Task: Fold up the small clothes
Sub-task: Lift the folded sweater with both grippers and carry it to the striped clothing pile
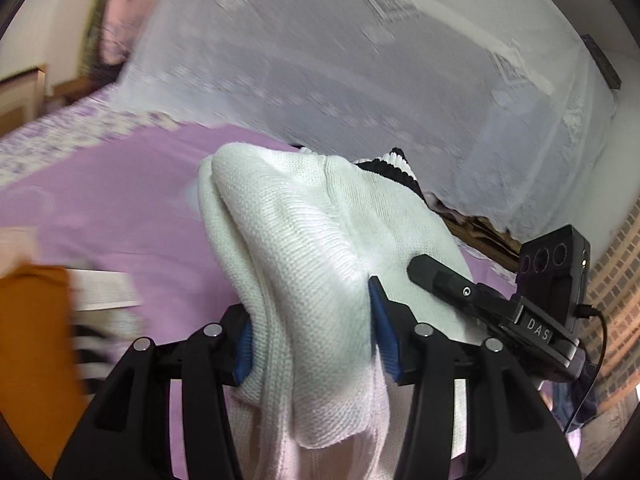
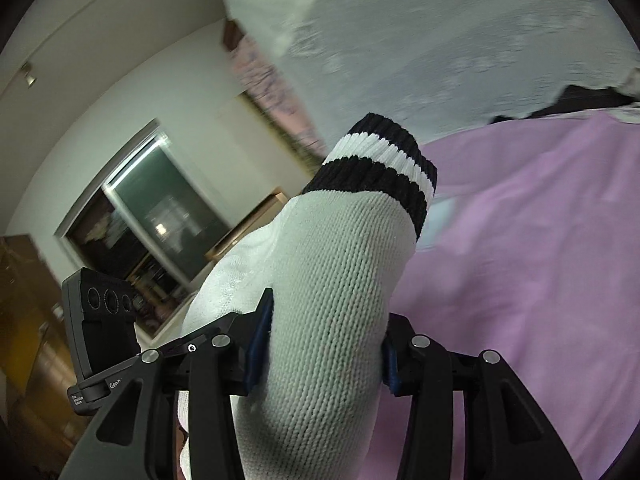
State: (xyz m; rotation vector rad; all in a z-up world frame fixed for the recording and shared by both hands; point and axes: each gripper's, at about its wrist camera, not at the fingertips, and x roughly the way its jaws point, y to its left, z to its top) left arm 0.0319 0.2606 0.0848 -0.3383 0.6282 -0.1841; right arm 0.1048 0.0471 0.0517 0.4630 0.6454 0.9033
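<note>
**Sock held up between both claws, above the bed**

Far left of the left wrist view: an orange item (image 1: 34,344), blurred, with something striped (image 1: 96,336) beside it. We cannot say what either is. They lie on the purple bedsheet (image 1: 132,184), apart from the work.

Centre: our left gripper (image 1: 312,332) has its blue pads (image 1: 384,328) pressed in on the white knit of the sock (image 1: 304,240). The fabric bunches thick between them, so the fingers are pinching cloth, not fully closed. We judge this to be the toe or foot end, since the black-and-white cuff shows beyond, at the far side.

Right of that: the other claw's finger comes in from the side and lies against the same white knit, its camera block behind it.

In the right wrist view, our right gripper (image 2: 324,344) likewise clamps the sock (image 2: 340,272); the striped cuff (image 2: 384,168) stands up past the pads. A window (image 2: 160,208) and wall sit left, the bedsheet (image 2: 540,260) right and below, white netting (image 2: 480,32) above.

Why held so: with one claw near each end and the sock lifted off the sheet, we can bring the ends together or lay it flat. The background is smeared, which suggests movement. Our read is that the fold is in its early part. Risk: the thick knit may slip from one pad pair if the two claws pull apart.
</note>
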